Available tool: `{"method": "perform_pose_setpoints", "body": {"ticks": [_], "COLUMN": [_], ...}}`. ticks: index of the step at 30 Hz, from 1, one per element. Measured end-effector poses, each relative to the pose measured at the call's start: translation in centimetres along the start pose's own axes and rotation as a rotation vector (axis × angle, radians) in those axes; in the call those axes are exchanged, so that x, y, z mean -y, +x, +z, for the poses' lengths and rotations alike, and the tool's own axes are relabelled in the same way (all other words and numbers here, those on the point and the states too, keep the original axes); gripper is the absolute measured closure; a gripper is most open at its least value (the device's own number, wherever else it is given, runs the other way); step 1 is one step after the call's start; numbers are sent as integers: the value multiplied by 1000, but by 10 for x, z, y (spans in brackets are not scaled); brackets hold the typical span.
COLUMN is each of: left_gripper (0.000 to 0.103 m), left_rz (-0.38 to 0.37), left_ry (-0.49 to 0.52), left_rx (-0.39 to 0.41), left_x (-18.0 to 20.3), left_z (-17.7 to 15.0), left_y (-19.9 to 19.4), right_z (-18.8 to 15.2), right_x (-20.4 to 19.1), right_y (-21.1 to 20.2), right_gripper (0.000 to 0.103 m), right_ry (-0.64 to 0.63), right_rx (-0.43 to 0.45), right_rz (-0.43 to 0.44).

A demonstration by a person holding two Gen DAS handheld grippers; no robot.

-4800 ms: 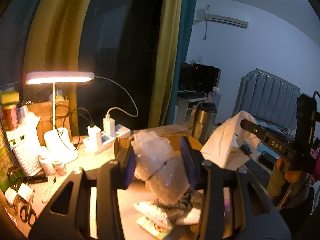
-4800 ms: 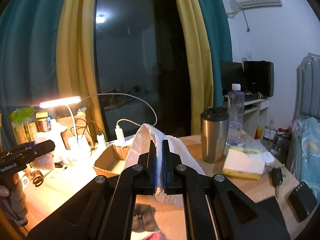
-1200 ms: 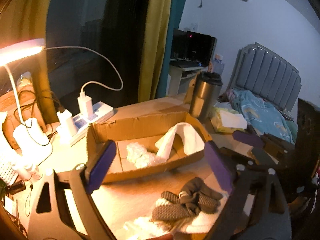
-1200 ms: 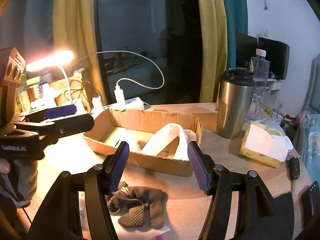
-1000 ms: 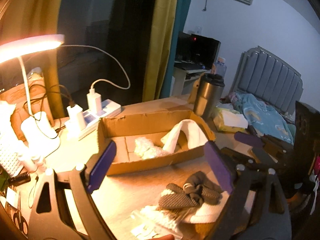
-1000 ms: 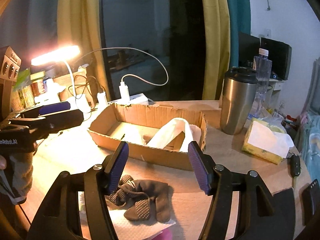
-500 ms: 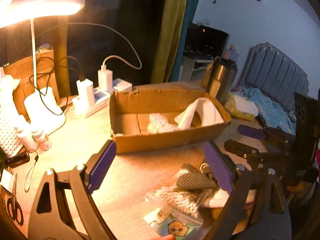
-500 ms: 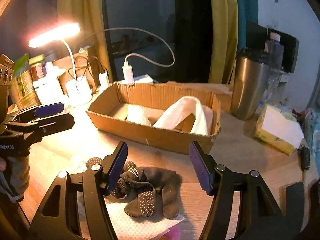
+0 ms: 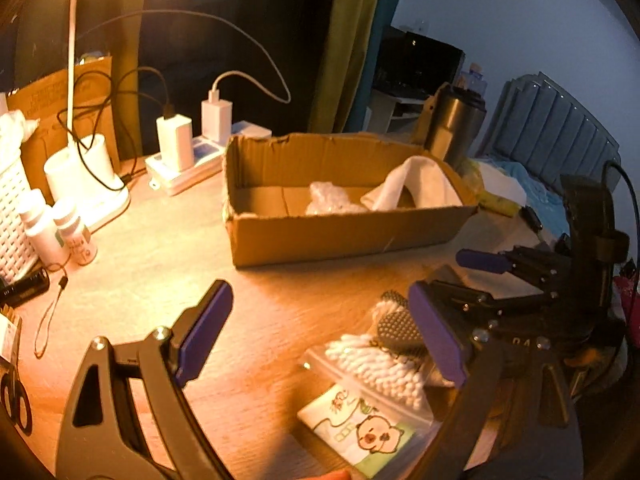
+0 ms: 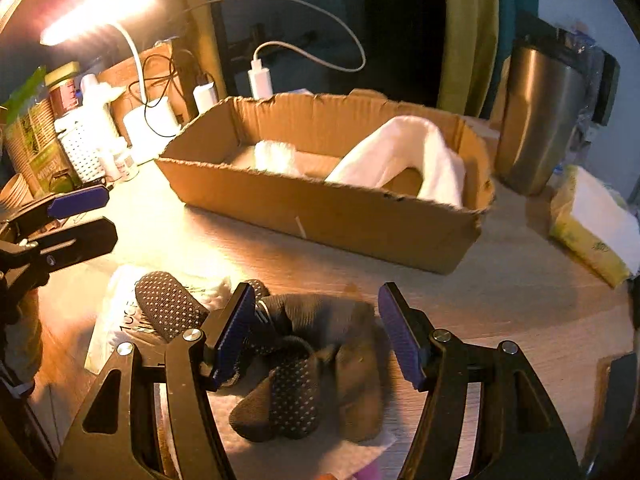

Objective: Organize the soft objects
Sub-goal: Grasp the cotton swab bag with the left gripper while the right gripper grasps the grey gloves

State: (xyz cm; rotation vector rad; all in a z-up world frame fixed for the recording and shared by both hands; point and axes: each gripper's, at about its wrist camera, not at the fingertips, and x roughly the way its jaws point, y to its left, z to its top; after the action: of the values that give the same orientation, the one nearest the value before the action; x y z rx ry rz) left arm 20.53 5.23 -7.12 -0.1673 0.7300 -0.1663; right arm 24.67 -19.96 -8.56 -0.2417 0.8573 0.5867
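Observation:
A cardboard box [image 9: 348, 236] [image 10: 320, 216] stands mid-table with a white cloth [image 9: 416, 188] [image 10: 404, 160] and a wad of bubble wrap [image 9: 328, 200] [image 10: 276, 158] inside. In front of it a bundle of dark dotted socks [image 10: 304, 344] [image 9: 396, 320] lies on white paper. My right gripper [image 10: 318, 334] [image 9: 460, 276] hangs open just over the socks, which show between its pads without being pressed. My left gripper [image 9: 320, 332] [image 10: 88, 218] is open and empty, low over the table beside a bag of cotton swabs [image 9: 376, 364].
A lit desk lamp [image 10: 96, 12], chargers on a power strip [image 9: 188, 160], small bottles [image 9: 76, 236] and a white basket [image 9: 12, 220] crowd the left. At the right stand a steel tumbler [image 10: 536, 120] and a tissue pack [image 10: 592, 224]. Scissors [image 9: 16, 400] lie at the near left.
Both grippers have sunk toward the table and tipped down, nearing the socks and the swab bag. The bubble wrap and the white cloth, held several seconds ago, now lie in the box.

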Motion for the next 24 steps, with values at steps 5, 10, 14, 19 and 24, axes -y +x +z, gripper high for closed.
{"method": "perform_pose_setpoints", "body": {"ticks": [5, 10, 14, 19, 24], "left_gripper": [12, 12, 12, 12, 12], "left_rz": [-5, -13, -23, -33, -47], "left_ry": [1, 10, 17, 34, 66], "left_rx": [-10, -21, -30, -35, -46], "left_x": [0, 2, 5, 9, 18], "left_z": [-4, -7, -10, -11, -13], "left_y": [2, 4, 5, 6, 9], "right_z": [1, -3, -4, -5, -5], "right_x": [2, 1, -6, -18, -9], "right_y": [4, 4, 5, -4, -29], "right_gripper": [36, 40, 57, 82, 82], "right_ry": [14, 12, -13, -83, -59], "right_rx": [-26, -30, -34, 2, 93], "right_rz": [33, 61, 120, 94, 57]}}
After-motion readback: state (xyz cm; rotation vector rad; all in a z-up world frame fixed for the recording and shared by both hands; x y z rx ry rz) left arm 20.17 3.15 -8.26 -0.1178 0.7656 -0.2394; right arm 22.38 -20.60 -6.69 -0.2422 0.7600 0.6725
